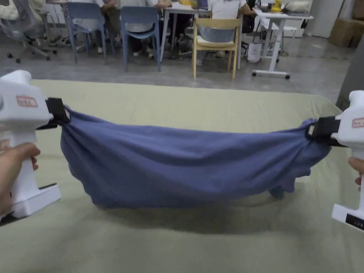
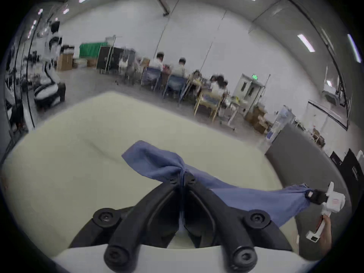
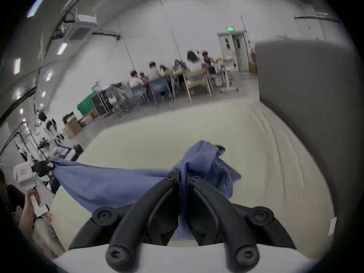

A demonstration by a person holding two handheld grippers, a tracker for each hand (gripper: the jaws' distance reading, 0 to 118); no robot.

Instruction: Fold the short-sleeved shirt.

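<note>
- Head view: the left tool [image 1: 61, 113] sits at 9 o'clock with its jaws clenched on one bunched end of the blue shirt [image 1: 185, 167]. The person's left hand [image 1: 14, 170] wraps the white handle below it.
- The right tool [image 1: 314, 132] at 3 o'clock grips the other end, with the right hand [image 1: 357, 169] on its handle.
- The shirt hangs between the two tools above the pale green surface [image 1: 177, 245]; its middle sags low, and whether it touches the surface I cannot tell. It casts a shadow toward 6 o'clock.
- At 12 o'clock people sit on chairs [image 1: 140, 25] around a table [image 1: 280, 21].
- Left gripper view: the left tool [image 2: 182, 177] has both jaws pressed together on a fold of the shirt [image 2: 246, 198], with a flap of cloth sticking out toward 11 o'clock. The cloth runs toward 3 o'clock, where the right tool [image 2: 308, 194] pinches it.
- Right gripper view: the right tool [image 3: 183, 175] is clamped on the shirt [image 3: 110, 182], crumpled cloth bulging past the tips toward 1 o'clock. The cloth stretches toward 9 o'clock to the left tool [image 3: 51, 165].
</note>
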